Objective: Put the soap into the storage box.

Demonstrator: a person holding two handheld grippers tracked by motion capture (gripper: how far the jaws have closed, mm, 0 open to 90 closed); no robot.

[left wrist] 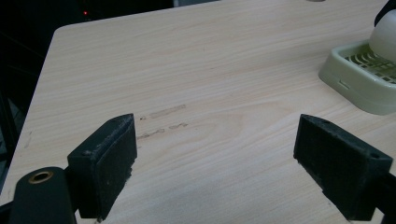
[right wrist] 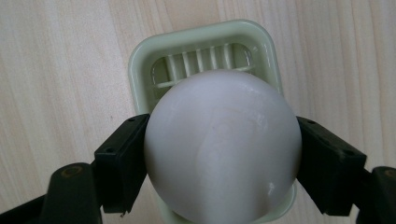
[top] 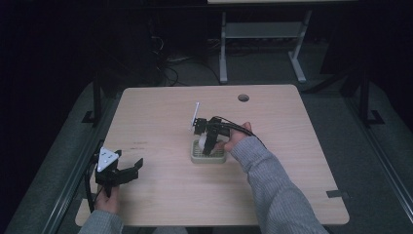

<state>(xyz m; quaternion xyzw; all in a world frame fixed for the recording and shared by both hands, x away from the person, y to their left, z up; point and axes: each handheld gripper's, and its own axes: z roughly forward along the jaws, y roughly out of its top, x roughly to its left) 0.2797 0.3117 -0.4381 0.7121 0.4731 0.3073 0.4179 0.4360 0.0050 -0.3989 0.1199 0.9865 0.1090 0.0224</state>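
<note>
Black fingers [right wrist: 122,163] of the right gripper [right wrist: 222,154] clamp the white ball [right wrist: 222,144] over the green slotted tray [right wrist: 140,60] at mid-frame — bare table [top: 160,112] all around. Lower left, the left gripper [top: 127,171] gapes near the table's edge.

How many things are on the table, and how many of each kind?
White round balls: 1, the white round ball, clamped between the jaws of the right gripper.
Pale green slotted plastic trays: 1, the pale green slotted plastic tray, right under the ball.
Black two-jaw grippers: 2, counting the left gripper, open with nothing in it.
Total: 4 things over the light wooden table.
</note>
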